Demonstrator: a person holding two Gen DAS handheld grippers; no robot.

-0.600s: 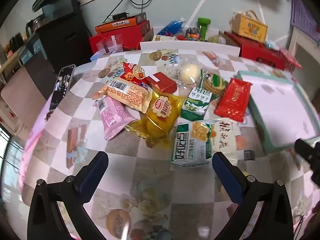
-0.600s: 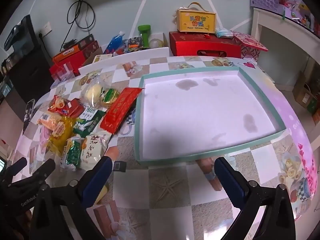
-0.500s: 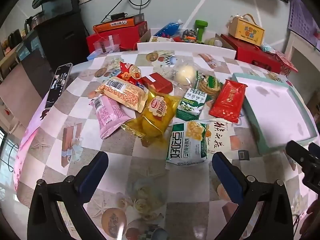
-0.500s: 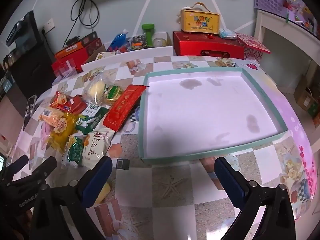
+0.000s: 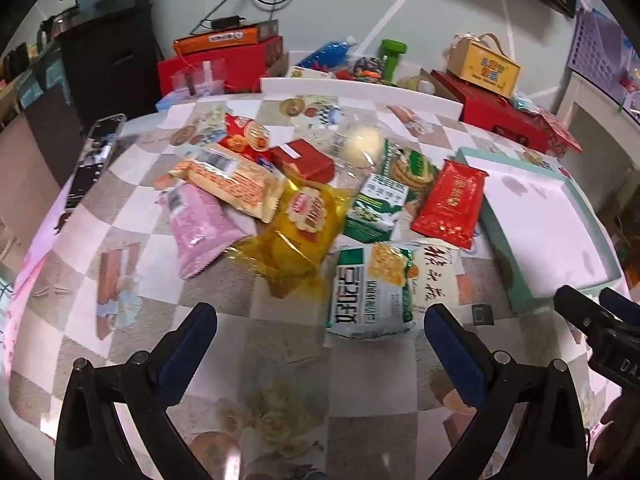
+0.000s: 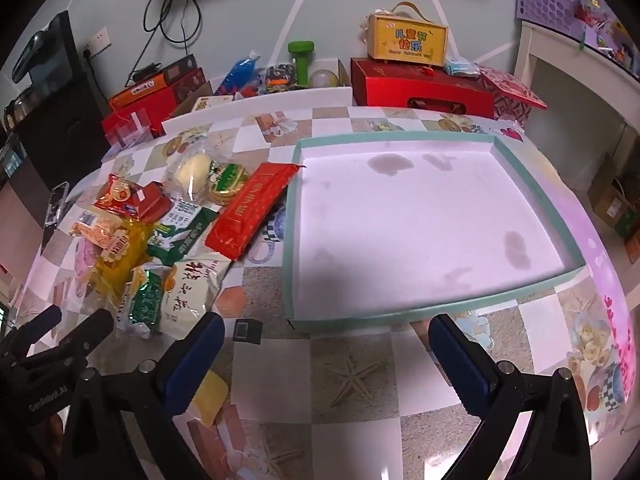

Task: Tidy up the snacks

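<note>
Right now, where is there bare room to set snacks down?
The teal-rimmed tray holds nothing; its whole white floor is free. Bare tablecloth lies between its near rim and the right gripper. Crowded: the snack pile left of the tray.

Glossy checkered tablecloth (image 5: 132, 216), catching glare. Shiny crinkled plastic film on yellow packet (image 5: 298, 236), pink packet (image 5: 198, 232) and red packet (image 5: 450, 204). Clear film around pale bun (image 5: 362, 142). Matt, stained white floor inside teal-rimmed paper tray (image 6: 536, 192). Matt blue pads (image 6: 196, 350) on black plastic fingers.
</note>
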